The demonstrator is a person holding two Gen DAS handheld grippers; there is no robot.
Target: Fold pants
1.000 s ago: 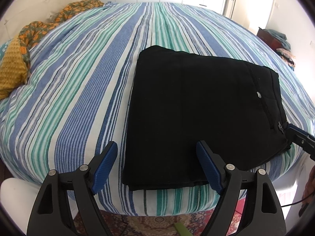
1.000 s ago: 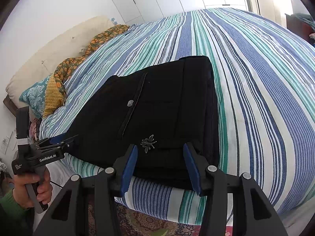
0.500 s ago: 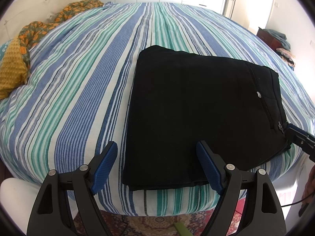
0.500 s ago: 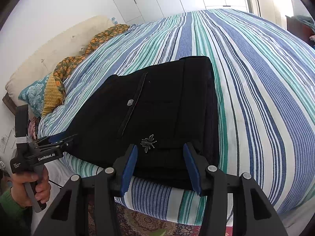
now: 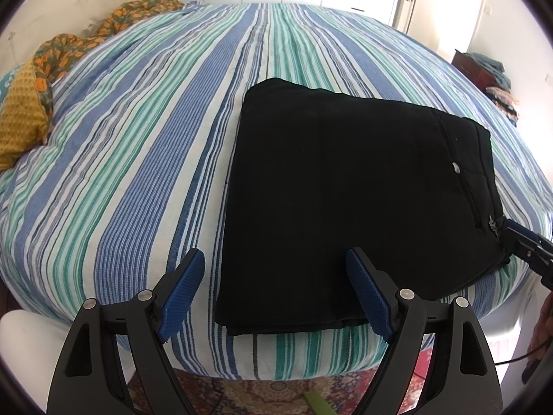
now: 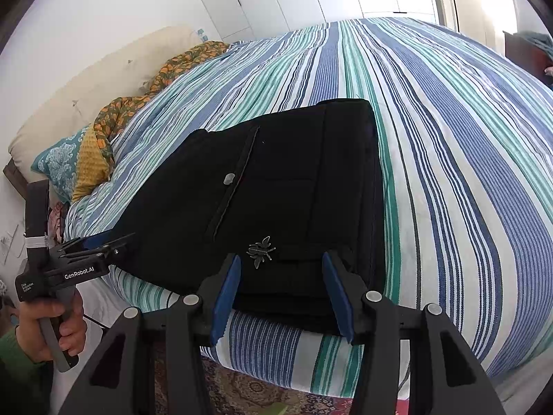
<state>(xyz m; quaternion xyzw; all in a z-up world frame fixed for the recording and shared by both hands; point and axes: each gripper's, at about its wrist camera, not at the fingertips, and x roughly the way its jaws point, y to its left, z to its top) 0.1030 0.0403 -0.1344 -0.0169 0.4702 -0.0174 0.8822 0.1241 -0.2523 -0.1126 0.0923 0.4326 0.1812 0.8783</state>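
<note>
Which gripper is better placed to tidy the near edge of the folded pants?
Probably the left gripper: it hangs open over the near left corner of the pants, where lower layers stick out. The right gripper, also open, faces the neater waistband corner.

your right gripper (image 6: 281, 294) hangs with fingers (image 6: 226, 294) spread just off the near edge of the folded black pants (image 6: 276, 190) on the striped bed (image 6: 449, 138); your left gripper (image 6: 100, 245) sits beside their left corner.
</note>
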